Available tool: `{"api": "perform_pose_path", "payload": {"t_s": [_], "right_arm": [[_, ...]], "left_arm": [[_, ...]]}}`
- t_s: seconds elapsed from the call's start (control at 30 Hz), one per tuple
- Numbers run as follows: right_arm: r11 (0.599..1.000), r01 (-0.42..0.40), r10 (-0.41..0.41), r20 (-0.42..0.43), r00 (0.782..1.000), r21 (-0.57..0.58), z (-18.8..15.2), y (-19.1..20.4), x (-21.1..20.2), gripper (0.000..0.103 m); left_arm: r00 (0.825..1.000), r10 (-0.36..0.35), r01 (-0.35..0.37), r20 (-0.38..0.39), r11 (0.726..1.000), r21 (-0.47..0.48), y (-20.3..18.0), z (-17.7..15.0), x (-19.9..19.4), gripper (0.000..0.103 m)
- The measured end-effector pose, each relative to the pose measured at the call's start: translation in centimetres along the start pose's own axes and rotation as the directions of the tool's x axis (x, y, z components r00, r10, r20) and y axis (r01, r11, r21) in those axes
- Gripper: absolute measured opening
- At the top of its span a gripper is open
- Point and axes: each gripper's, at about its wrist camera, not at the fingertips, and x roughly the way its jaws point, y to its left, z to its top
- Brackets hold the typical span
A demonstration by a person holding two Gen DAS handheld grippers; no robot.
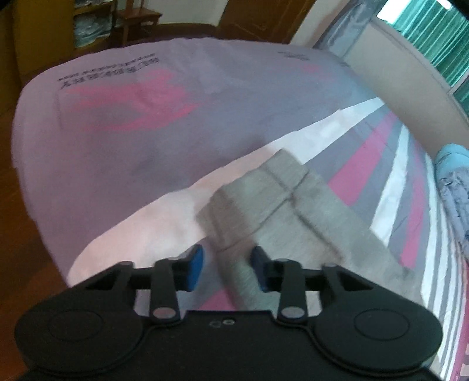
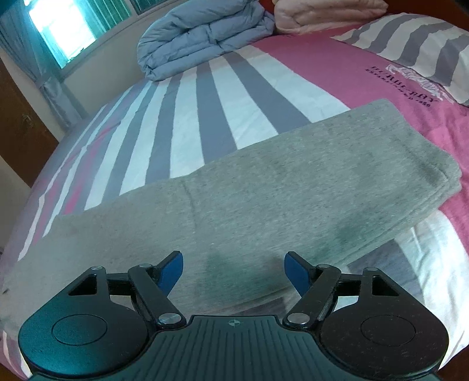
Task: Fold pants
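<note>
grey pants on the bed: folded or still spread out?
Folded, at least lengthwise. In the right wrist view the grey pants lie as one long doubled strip on the striped bedsheet, layered edges showing at the far end. Not yet folded short.

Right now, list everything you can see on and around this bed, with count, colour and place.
pants: one, grey, folded lengthwise across the bedsheet
bedsheet: one, pink, grey and white stripes, covering the bed
duvet: one, blue-grey, folded, far end near the window
pink blanket: one, beside the duvet
pillow: one, grey and white stripes, far right
left gripper: black, blue pads; pant leg between its jaws, grip unclear through blur
right gripper: black, blue pads; jaws open above the pants
</note>
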Motion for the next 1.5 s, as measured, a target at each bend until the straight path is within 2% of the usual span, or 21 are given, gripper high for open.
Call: {"api": "perform_pose_path", "payload": {"t_s": [0.03,0.17,0.23,0.3,0.33,0.4,0.43,0.53,0.6,0.73,0.9,1.07,1.1,1.17,1.2,1.27,1.33,1.43,1.5], "right_arm": [[1.000,0.002,-0.002,0.001,1.000,-0.002,0.0,0.1,0.0,0.076],[1.000,0.009,-0.009,-0.002,1.000,0.002,-0.1,0.1,0.2,0.076],[1.000,0.017,-0.017,-0.005,1.000,-0.003,-0.2,0.2,0.5,0.076],[1.000,0.020,-0.020,-0.007,1.000,-0.009,-0.2,0.4,0.6,0.076],[1.000,0.022,-0.022,-0.007,1.000,-0.015,-0.2,0.6,0.7,0.076],[0.999,0.024,-0.025,-0.013,1.000,-0.026,-0.2,0.8,1.0,0.076],[0.999,0.025,-0.026,-0.012,1.000,-0.030,-0.2,0.9,1.1,0.076],[0.999,0.028,-0.029,-0.020,0.999,-0.037,-0.4,1.1,1.5,0.076],[0.999,0.024,-0.025,-0.026,0.999,-0.039,-0.3,1.0,1.6,0.076],[1.000,0.011,-0.011,-0.025,1.000,-0.026,0.1,0.5,1.0,0.076],[0.998,0.050,-0.051,-0.020,0.999,-0.030,0.4,-1.4,-0.2,0.076],[0.994,0.087,-0.087,0.000,0.996,0.071,0.8,-5.5,-2.2,0.075],[0.991,0.096,-0.096,0.000,0.995,0.096,0.9,-6.5,-2.5,0.066],[0.980,0.109,-0.109,-0.005,0.994,0.166,1.2,-8.9,-3.1,0.049],[0.974,0.116,-0.116,-0.009,0.993,0.196,1.3,-10.0,-3.3,0.046],[0.956,0.145,-0.142,-0.031,0.989,0.253,1.6,-12.3,-3.5,0.046],[0.937,0.112,-0.105,-0.038,0.994,0.330,1.7,-14.2,-3.5,0.046],[0.906,0.091,-0.101,0.001,0.995,0.413,2.4,-16.0,-3.3,0.046],[0.871,0.072,-0.102,0.034,0.994,0.486,2.9,-17.1,-2.9,0.046]], "left_arm": [[1.000,-0.009,0.009,-0.004,1.000,0.016,-0.4,0.1,0.3,0.013],[1.000,-0.008,0.007,0.027,0.999,0.042,-1.2,0.4,1.2,0.008],[0.998,-0.030,0.028,0.048,0.999,0.046,-1.4,0.7,0.9,0.006],[0.996,-0.052,0.046,0.075,0.996,0.074,-2.1,1.1,0.4,0.006],[0.997,-0.036,0.030,0.073,0.996,0.088,-2.1,0.9,0.5,0.006],[1.000,0.025,-0.027,0.017,0.994,0.107,-1.2,-0.2,2.2,0.006],[1.000,0.027,-0.027,0.004,0.993,0.113,-0.6,-0.7,2.5,0.006],[0.999,0.032,-0.034,0.019,0.992,0.124,-0.7,-1.2,1.2,0.015],[0.999,0.030,-0.035,0.039,0.988,0.147,-1.6,-1.2,-0.3,0.014],[0.998,-0.031,0.008,0.062,0.945,0.328,-6.3,-3.5,-3.6,0.024],[0.988,-0.147,0.152,-0.046,0.876,0.458,-12.8,-9.0,-4.3,0.029],[0.970,-0.181,0.239,-0.160,0.814,0.529,-17.7,-14.7,-2.1,0.029],[0.967,-0.181,0.251,-0.180,0.805,0.537,-18.3,-15.9,-1.8,0.029],[0.964,-0.166,0.254,-0.206,0.796,0.549,-18.7,-17.4,-0.9,0.029],[0.962,-0.154,0.257,-0.225,0.793,0.552,-18.8,-18.1,-0.5,0.029],[0.964,-0.142,0.248,-0.226,0.789,0.562,-18.6,-18.6,0.2,0.029],[0.964,-0.142,0.247,-0.223,0.780,0.574,-18.4,-18.7,0.1,0.029],[0.961,-0.143,0.255,-0.235,0.786,0.563,-18.4,-18.3,0.4,0.029],[0.960,-0.143,0.257,-0.240,0.789,0.558,-18.5,-18.2,0.5,0.029]]}}
